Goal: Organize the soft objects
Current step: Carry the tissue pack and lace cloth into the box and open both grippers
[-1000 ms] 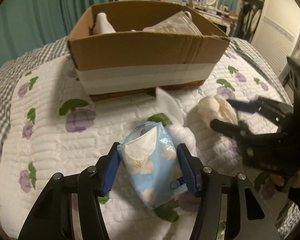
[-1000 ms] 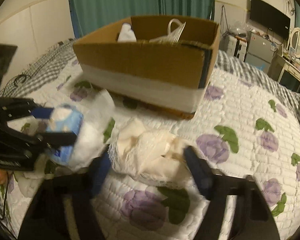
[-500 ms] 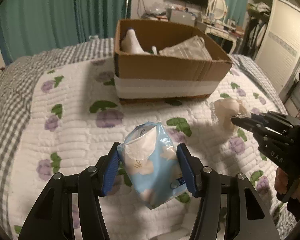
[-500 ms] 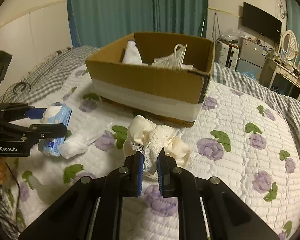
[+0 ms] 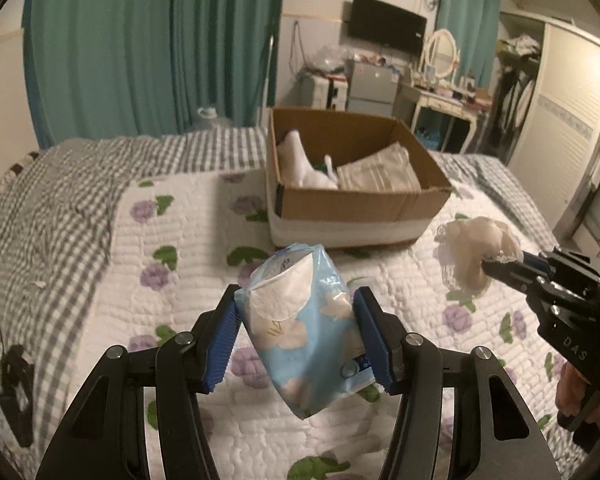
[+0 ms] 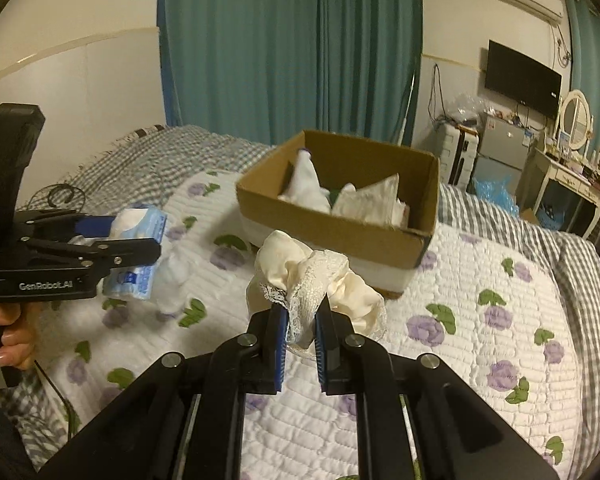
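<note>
My left gripper [image 5: 298,316] is shut on a light blue tissue pack [image 5: 304,328] with white flowers and holds it above the quilt. The pack also shows in the right wrist view [image 6: 138,248]. My right gripper [image 6: 300,324] is shut on a cream lace cloth bundle [image 6: 312,280], lifted off the bed; the bundle shows in the left wrist view [image 5: 474,250]. An open cardboard box [image 5: 360,204] stands ahead on the bed and holds white soft items [image 6: 306,184].
A white cloth [image 6: 174,276] lies on the flowered quilt [image 6: 480,320] below the left gripper. A grey checked blanket [image 5: 48,208] covers the bed's left side. Curtains, a dresser and a wardrobe stand behind the bed.
Both grippers have risen and drawn back from the bed with their loads. The right gripper closed on the lace bundle and lifted it. The box now looks farther away.
</note>
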`<state>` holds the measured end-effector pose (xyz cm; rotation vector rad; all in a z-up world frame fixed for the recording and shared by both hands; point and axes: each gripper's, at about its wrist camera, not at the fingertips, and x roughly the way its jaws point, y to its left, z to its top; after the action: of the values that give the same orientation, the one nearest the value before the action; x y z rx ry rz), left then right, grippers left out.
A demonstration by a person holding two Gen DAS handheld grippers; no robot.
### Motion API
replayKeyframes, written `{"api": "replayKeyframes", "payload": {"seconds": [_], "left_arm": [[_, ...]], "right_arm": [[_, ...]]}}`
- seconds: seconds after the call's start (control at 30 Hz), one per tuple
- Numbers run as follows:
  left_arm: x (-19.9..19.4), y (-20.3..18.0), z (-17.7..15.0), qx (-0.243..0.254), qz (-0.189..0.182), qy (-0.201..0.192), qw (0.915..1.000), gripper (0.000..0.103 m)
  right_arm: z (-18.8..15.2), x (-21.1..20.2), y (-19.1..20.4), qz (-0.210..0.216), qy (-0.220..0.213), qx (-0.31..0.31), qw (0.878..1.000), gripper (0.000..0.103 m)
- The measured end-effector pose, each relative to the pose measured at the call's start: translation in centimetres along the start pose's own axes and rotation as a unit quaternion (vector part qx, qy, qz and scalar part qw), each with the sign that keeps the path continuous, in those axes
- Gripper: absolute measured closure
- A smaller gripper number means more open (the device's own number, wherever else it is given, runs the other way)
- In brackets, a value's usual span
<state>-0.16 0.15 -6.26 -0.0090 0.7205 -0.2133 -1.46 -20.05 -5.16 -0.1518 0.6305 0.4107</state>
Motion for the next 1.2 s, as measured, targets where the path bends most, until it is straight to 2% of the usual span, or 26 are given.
{"api": "replayKeyframes", "payload": {"seconds": [0.47,0.77,1.0,1.2], "left_arm": [[-3.3,-0.3,3.3,0.007,-0.014,-0.053,0.9985,0.047],[-4.5,-1.3,6.5,0.017,-0.031,-0.087,0.9956,0.047],[-4.4,-2.0,9.2,0.029,-0.043,-0.117,0.9917,0.047],[-1.9,-2.1,11.1,0.027,-0.050,-0.120,0.9911,0.047]], "right_arm": [[2.6,-4.9,0.4,-0.008,-0.048,0.008,0.999,0.092],[5.3,-6.2,-0.8,-0.017,-0.080,0.012,0.997,0.092],[7.2,-6.2,-2.4,-0.026,-0.103,0.014,0.994,0.092],[8.1,-4.6,-4.0,-0.029,-0.105,0.013,0.994,0.092]]}}
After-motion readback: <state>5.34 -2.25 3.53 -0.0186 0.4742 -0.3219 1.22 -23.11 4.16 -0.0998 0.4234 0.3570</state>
